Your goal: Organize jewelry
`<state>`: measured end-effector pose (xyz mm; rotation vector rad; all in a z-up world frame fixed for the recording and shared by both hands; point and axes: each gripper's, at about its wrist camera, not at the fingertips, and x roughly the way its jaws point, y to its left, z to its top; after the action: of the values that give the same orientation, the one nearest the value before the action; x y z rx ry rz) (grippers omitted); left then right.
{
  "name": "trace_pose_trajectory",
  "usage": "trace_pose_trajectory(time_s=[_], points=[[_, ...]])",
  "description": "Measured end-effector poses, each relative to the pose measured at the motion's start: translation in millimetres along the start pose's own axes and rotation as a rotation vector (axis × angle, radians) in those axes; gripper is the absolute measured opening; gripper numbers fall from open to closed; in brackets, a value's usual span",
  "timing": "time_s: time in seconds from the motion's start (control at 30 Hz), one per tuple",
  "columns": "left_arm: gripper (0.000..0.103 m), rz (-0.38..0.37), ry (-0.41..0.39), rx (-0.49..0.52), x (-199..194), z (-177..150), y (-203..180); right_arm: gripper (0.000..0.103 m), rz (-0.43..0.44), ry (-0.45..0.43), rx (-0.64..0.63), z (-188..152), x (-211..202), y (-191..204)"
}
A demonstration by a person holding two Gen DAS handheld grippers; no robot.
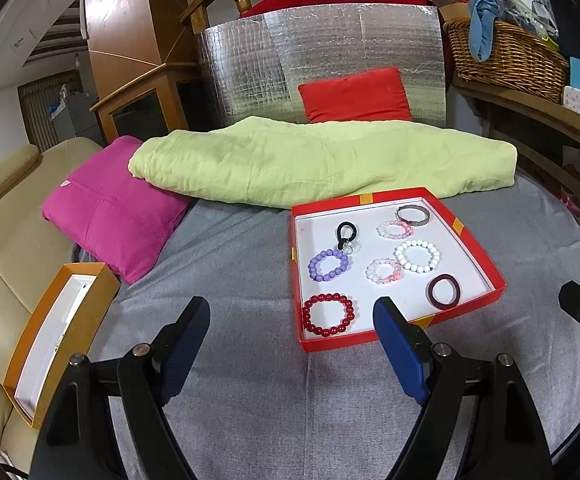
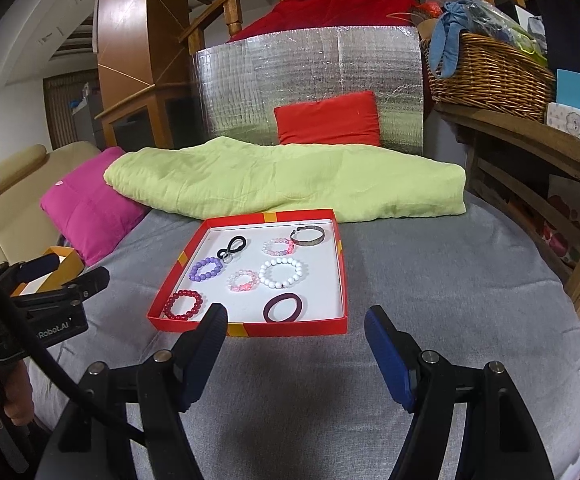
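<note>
A red tray [image 1: 480, 256] [image 2: 344, 280] with a white floor lies on the grey bed cover. In it lie several bracelets: red beads [image 1: 328, 315] [image 2: 183, 304], purple beads [image 1: 328, 265] [image 2: 206, 269], white beads [image 1: 417, 255] [image 2: 281, 273], two pink bead ones, a dark maroon bangle [image 1: 444, 291] [image 2: 283, 307], a metal cuff [image 1: 413, 215] [image 2: 308, 235] and a black clip [image 1: 346, 234] [image 2: 231, 246]. My left gripper [image 1: 292, 332] is open and empty just before the tray's near edge. My right gripper [image 2: 296, 336] is open and empty, also just short of the tray.
An orange box [image 1: 55, 332] [image 2: 63, 266] with a white inside lies at the left on the beige sofa. A pink cushion [image 1: 109, 208], a green folded quilt [image 1: 322, 160] and a red cushion [image 1: 356, 94] lie behind the tray. A wicker basket [image 1: 506, 56] stands on the right shelf.
</note>
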<state>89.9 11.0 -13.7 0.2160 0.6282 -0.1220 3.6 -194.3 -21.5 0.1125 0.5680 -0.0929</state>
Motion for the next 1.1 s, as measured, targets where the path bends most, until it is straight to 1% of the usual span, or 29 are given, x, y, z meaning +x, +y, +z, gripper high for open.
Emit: trace_pose_trajectory(time_s=[1.1], points=[[0.084, -0.007, 0.005, -0.019, -0.1, -1.4, 8.6, 0.074, 0.007, -0.015, 0.006, 0.9, 1.0, 11.0]])
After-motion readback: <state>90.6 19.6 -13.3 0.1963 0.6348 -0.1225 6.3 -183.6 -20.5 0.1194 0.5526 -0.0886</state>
